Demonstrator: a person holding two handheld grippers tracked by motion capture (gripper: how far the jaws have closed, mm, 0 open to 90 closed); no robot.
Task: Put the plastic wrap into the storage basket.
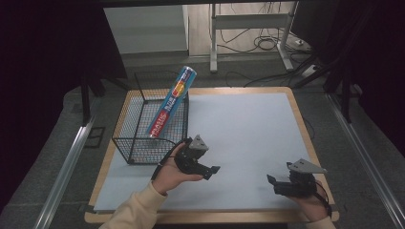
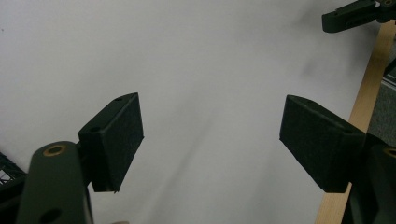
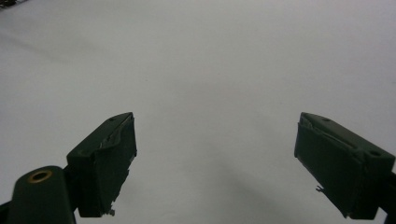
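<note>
Clearly the tube (image 1: 171,101) is leaning in the basket (image 1: 125,141), just beyond the spread, empty left claw (image 1: 210,171), nearer than the spread right claw (image 1: 273,183).

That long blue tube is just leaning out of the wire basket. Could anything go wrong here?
Possibly. The long blue cardboard tube stands tilted in the black wire mesh basket, its top poking past the rim; a knock could tip it out or shift the basket. The left hand-held gripper, jaws open and empty, sits close to the basket's near corner, so a careless sweep might bump it. The right hand-held gripper hovers near the wooden table's front edge.
</note>
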